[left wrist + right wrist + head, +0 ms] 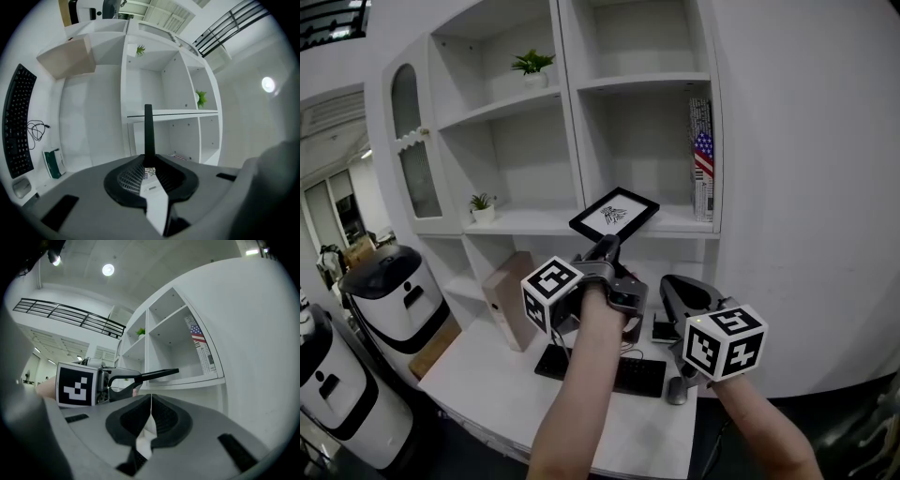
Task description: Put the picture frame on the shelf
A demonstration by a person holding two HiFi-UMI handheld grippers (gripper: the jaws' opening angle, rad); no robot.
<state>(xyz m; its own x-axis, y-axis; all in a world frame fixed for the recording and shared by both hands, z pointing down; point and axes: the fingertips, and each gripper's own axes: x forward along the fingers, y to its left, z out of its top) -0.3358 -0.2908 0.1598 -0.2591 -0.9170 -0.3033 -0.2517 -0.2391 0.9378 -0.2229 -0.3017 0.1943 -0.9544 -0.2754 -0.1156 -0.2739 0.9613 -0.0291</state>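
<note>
The black picture frame (614,214), with a white print inside, hangs tilted in front of the white shelf unit's lower right ledge (680,226). My left gripper (605,249) is shut on the frame's near edge from below. In the left gripper view the frame (148,131) shows edge-on as a thin black bar rising between the jaws of the left gripper (149,161). My right gripper (675,292) hovers lower right of the frame, shut with nothing in it. From the right gripper view, the right gripper (151,401) has its jaws together, and the frame (157,374) reaches toward the ledge.
Upright books (701,159) with a flag cover fill the right end of that ledge. Small potted plants (532,67) (482,206) stand in the left compartments. On the desk below lie a keyboard (623,373), a mouse (677,391) and a brown box (511,298). White machines (389,309) stand at left.
</note>
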